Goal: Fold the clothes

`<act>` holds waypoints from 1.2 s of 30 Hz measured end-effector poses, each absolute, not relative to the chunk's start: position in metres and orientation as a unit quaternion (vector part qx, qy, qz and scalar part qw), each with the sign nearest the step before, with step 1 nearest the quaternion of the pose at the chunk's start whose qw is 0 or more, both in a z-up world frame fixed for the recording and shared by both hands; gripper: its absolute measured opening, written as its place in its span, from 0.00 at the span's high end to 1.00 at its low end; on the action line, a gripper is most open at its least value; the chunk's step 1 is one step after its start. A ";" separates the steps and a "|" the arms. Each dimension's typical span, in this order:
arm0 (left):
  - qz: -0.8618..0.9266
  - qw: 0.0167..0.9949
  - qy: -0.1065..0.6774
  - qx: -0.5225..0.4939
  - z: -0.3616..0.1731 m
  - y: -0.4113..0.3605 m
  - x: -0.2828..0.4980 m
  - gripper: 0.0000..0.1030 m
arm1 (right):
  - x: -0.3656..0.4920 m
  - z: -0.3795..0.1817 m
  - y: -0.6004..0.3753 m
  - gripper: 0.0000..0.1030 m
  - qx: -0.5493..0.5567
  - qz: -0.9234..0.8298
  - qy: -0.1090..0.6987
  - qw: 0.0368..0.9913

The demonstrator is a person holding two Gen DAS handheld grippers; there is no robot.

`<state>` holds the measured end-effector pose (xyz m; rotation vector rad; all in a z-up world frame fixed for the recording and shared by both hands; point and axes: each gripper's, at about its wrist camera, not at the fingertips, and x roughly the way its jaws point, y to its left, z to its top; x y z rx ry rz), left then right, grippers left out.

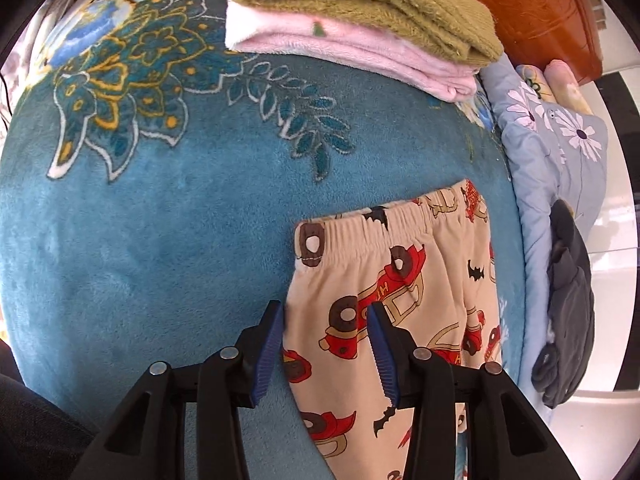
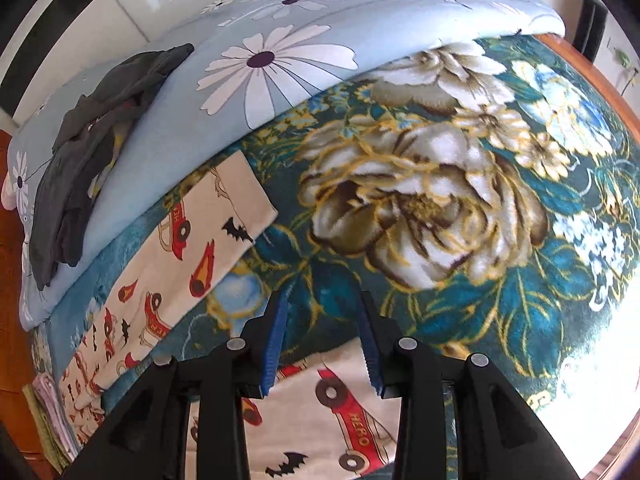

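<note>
Cream child's trousers (image 1: 400, 280) printed with red cars and black bats lie flat on the teal floral blanket (image 1: 160, 220), elastic waistband away from me. My left gripper (image 1: 326, 314) hovers over their left edge; its blue pads stand apart, straddling the cloth without pinching it. In the right wrist view one trouser leg (image 2: 192, 248) stretches away to the left, and another part of the trousers (image 2: 320, 412) lies under the gripper's base. My right gripper (image 2: 322, 300) is open above the bare blanket (image 2: 440, 200), just past that cloth, with nothing between its fingers.
Folded olive (image 1: 360, 4) and pink (image 1: 340, 48) garments are stacked at the blanket's far end. A dark grey garment (image 2: 100, 128) lies crumpled on the light blue daisy quilt (image 2: 280, 60) beside the blanket. An orange wooden headboard (image 1: 540, 8) stands behind.
</note>
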<state>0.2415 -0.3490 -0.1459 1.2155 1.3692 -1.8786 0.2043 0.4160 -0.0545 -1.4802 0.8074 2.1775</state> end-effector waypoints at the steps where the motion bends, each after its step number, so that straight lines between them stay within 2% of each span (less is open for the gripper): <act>1: -0.694 0.249 0.505 0.449 -0.146 -0.349 0.240 0.57 | 0.219 -0.056 0.420 0.64 -0.531 0.769 0.298 0.196; 3: -0.695 0.233 0.514 0.446 -0.147 -0.349 0.239 0.72 | 0.248 -0.060 0.426 0.64 -0.536 0.756 0.316 0.204; 6: -0.686 0.223 0.529 0.447 -0.151 -0.352 0.240 0.86 | 0.287 -0.070 0.437 0.63 -0.538 0.733 0.353 0.221; 7: -0.681 0.219 0.538 0.445 -0.153 -0.353 0.241 0.87 | 0.297 -0.078 0.440 0.63 -0.537 0.719 0.383 0.220; 10: -0.668 0.214 0.563 0.438 -0.157 -0.357 0.246 0.88 | 0.319 -0.107 0.443 0.63 -0.518 0.663 0.504 0.196; 12: -0.663 0.215 0.571 0.435 -0.157 -0.358 0.249 0.88 | 0.324 -0.118 0.440 0.63 -0.511 0.644 0.534 0.197; 18: -0.646 0.227 0.578 0.445 -0.163 -0.356 0.251 0.88 | 0.316 -0.117 0.432 0.61 -0.512 0.659 0.515 0.198; 19: -0.643 0.228 0.580 0.445 -0.164 -0.355 0.252 0.87 | 0.315 -0.116 0.431 0.65 -0.505 0.661 0.521 0.190; 20: -0.641 0.229 0.582 0.445 -0.164 -0.355 0.253 0.85 | 0.313 -0.116 0.430 0.76 -0.502 0.664 0.523 0.184; 22: -0.641 0.230 0.583 0.442 -0.163 -0.355 0.254 0.85 | 0.308 -0.116 0.425 0.84 -0.506 0.669 0.514 0.179; 23: -0.644 0.229 0.582 0.441 -0.162 -0.355 0.255 0.88 | 0.305 -0.115 0.423 0.93 -0.509 0.673 0.507 0.176; 25: -0.660 0.220 0.567 0.440 -0.157 -0.353 0.251 0.88 | 0.298 -0.108 0.419 0.94 -0.511 0.687 0.489 0.170; 27: -0.680 0.215 0.547 0.438 -0.149 -0.350 0.248 0.98 | 0.292 -0.097 0.418 0.94 -0.500 0.700 0.486 0.156; 30: -0.708 0.212 0.534 0.410 -0.132 -0.349 0.252 0.98 | 0.280 -0.076 0.422 0.95 -0.470 0.721 0.494 0.128; 36: -0.731 0.184 0.565 0.335 -0.103 -0.356 0.276 0.99 | 0.274 -0.045 0.428 0.95 -0.440 0.735 0.508 0.087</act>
